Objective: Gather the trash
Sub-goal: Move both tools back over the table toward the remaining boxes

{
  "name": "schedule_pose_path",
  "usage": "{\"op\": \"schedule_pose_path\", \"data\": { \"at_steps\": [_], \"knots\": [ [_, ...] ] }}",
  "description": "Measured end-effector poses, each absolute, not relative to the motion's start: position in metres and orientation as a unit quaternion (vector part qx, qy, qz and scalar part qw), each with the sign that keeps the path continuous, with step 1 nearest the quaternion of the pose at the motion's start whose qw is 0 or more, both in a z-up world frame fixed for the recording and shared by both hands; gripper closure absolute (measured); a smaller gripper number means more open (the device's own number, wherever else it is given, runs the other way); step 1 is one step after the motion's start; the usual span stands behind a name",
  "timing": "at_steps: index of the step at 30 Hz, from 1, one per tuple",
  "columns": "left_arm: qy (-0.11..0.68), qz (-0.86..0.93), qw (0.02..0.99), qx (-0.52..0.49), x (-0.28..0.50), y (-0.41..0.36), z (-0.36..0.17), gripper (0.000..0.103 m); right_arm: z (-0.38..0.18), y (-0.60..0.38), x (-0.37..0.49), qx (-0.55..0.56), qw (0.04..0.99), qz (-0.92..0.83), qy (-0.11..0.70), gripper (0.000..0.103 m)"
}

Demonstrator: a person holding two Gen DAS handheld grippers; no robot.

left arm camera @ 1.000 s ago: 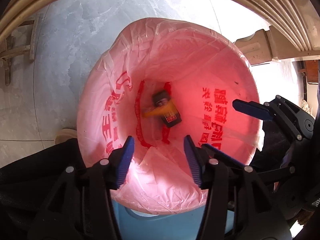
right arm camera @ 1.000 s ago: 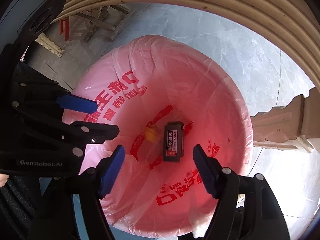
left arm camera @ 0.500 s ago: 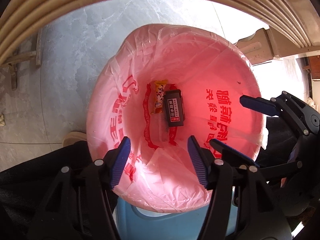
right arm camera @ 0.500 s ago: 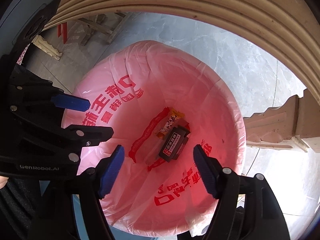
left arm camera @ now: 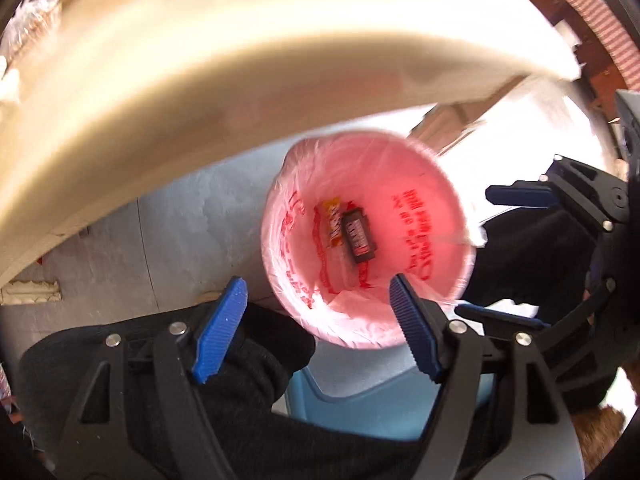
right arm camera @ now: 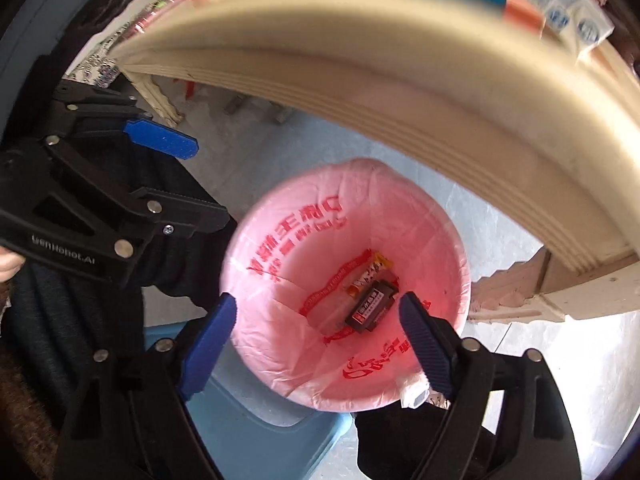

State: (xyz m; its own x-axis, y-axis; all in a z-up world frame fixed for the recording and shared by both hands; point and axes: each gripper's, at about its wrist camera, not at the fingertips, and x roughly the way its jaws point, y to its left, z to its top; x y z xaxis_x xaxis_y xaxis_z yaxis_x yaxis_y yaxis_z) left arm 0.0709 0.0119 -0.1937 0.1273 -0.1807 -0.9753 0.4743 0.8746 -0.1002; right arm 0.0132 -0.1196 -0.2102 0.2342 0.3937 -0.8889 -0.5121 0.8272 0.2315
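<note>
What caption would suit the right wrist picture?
Open right gripper, jaws just widened and empty, above a pink-lined bin holding a dark packet and a yellow wrapper.

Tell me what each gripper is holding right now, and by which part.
Nothing is held. The left gripper and right gripper have just been opening, with nothing between their fingers. The black packet and yellow wrapper lie in the pink-lined bin.

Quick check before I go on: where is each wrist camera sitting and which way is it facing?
Left wrist: above the pink-lined bin, facing steeply down; own left gripper open, right gripper at right.
Right wrist: above the same bin, facing down; own right gripper open, left gripper at left.
Shared: bin, dark packet, yellow wrapper, cream table edge.
</note>
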Motion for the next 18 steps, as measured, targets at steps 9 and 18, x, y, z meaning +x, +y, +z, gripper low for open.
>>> {"op": "schedule_pose_path", "data": {
  "at_steps": [9,18],
  "knots": [
    [0.503,-0.252,0.817,0.126,0.083,0.044,-0.018,0.013,-0.025,-0.163,0.004,-0.072,0.839,0.35,0.411,0.007],
    [0.459,-0.302,0.802,0.234,0.123,0.034,0.069,0.012,0.099,-0.208,0.035,-0.131,0.866,0.353,0.33,0.007]
  ]
}}
